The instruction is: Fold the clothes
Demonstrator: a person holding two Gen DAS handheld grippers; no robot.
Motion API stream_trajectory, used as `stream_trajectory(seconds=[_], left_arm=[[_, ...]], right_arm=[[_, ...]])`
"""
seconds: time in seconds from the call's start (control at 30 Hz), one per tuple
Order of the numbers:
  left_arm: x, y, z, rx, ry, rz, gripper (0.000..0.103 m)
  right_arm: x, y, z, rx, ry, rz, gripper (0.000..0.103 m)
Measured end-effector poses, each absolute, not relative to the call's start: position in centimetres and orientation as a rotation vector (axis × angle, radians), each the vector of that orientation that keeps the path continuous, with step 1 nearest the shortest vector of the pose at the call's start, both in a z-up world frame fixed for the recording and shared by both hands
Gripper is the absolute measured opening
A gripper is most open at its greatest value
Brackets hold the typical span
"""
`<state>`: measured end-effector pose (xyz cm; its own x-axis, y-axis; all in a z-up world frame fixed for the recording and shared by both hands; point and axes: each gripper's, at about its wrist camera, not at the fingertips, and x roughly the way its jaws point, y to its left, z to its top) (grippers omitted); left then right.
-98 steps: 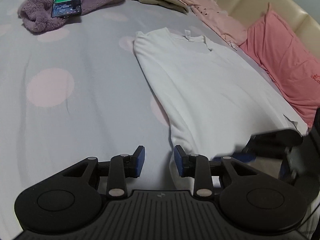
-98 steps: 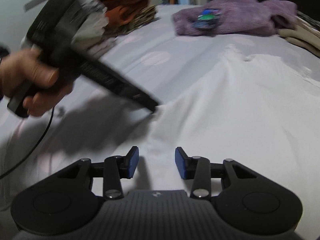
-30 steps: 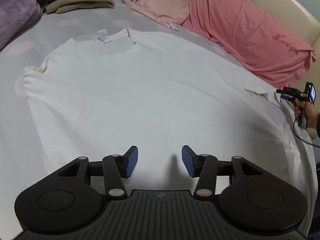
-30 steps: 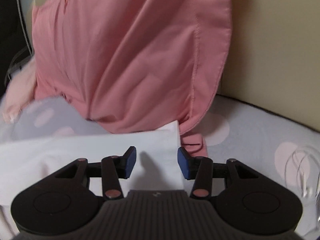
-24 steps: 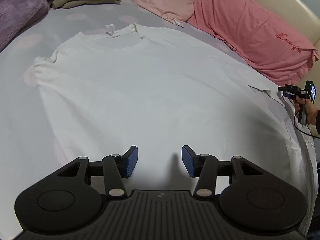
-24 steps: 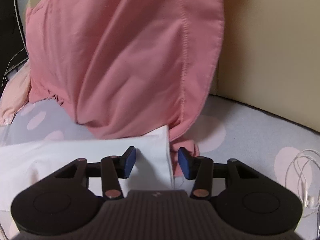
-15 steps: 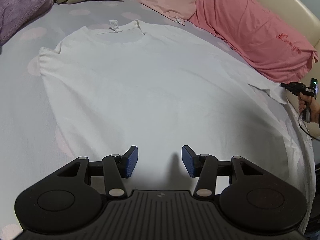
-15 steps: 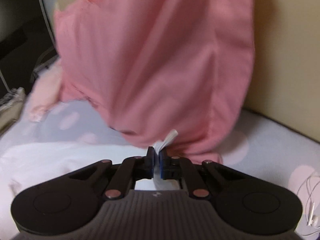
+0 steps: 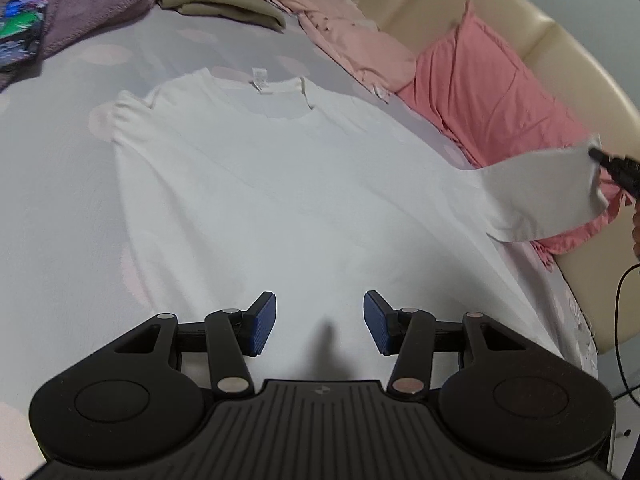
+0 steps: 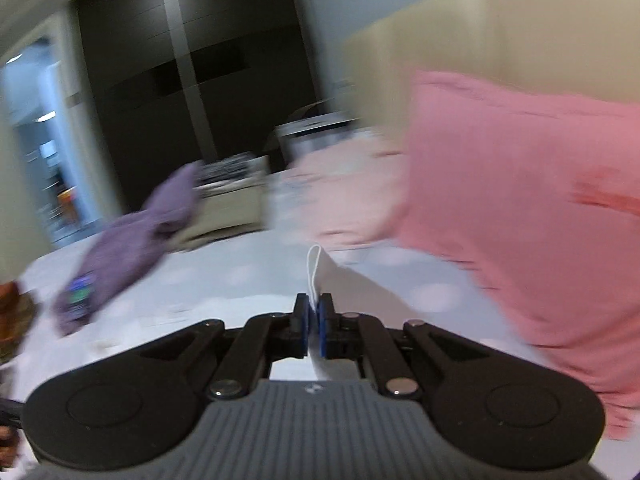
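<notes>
I see the white T-shirt (image 9: 280, 184) lying flat on the grey bedsheet with pale pink dots (image 9: 60, 200), its long axis running away from my left camera: the collar with a small white tag (image 9: 259, 78) points to the far side, and the hem is at the near side under my left gripper (image 9: 319, 322). One sleeve lies folded in at the left edge of the shirt; the other sleeve (image 9: 548, 196) is lifted off the bed to the right. My right gripper (image 10: 314, 326) has its blue pads pressed together on this sleeve's edge, and a strip of white cloth (image 10: 316, 268) stands up between them in the right wrist view, which is blurred. In the left wrist view I see only the dark tip of that gripper (image 9: 616, 168) at the sleeve's corner. My left gripper hangs above the lower part of the shirt with its jaws about half apart, nothing between them; I cannot tell if it touches the cloth. Beside the shirt to the right a pink pillow (image 9: 492, 96) leans on the cream headboard (image 9: 440, 4). Further away lie a pale pink garment (image 9: 352, 48), a folded olive garment (image 9: 224, 4), and a purple fleece (image 9: 88, 0) with a phone (image 9: 20, 28) on it, screen lit. The writing on the tag and on the screen is too small to read.
</notes>
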<state>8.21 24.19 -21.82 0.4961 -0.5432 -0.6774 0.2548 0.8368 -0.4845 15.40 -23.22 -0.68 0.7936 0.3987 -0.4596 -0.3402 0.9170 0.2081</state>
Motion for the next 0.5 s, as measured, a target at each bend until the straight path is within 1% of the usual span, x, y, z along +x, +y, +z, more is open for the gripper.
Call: stream_trajectory(seconds=[0.1,0.2,0.33,0.5], left_arm=[[7.2,25.7,-21.0,-0.373,0.911,-0.456,0.046],[6.1,27.3,-20.2,-0.418,0.887,-0.414,0.046],[4.7,29.8,-19.5,-0.474,0.863,-0.357,0.046],[3.6,32.4,-19.4,-0.529,0.857,-0.304,0.047]], right_arm=[[13.9,-14.1,0.2,0.029,0.507,0.601,0.006],[11.2,-5.4,-0.2,-0.087,0.512,0.818,0.006],[6.8,4.5,-5.1,-0.293,0.61,1.086,0.006],[3.2,9.8,-12.0,-0.459,0.697,1.176,0.006]])
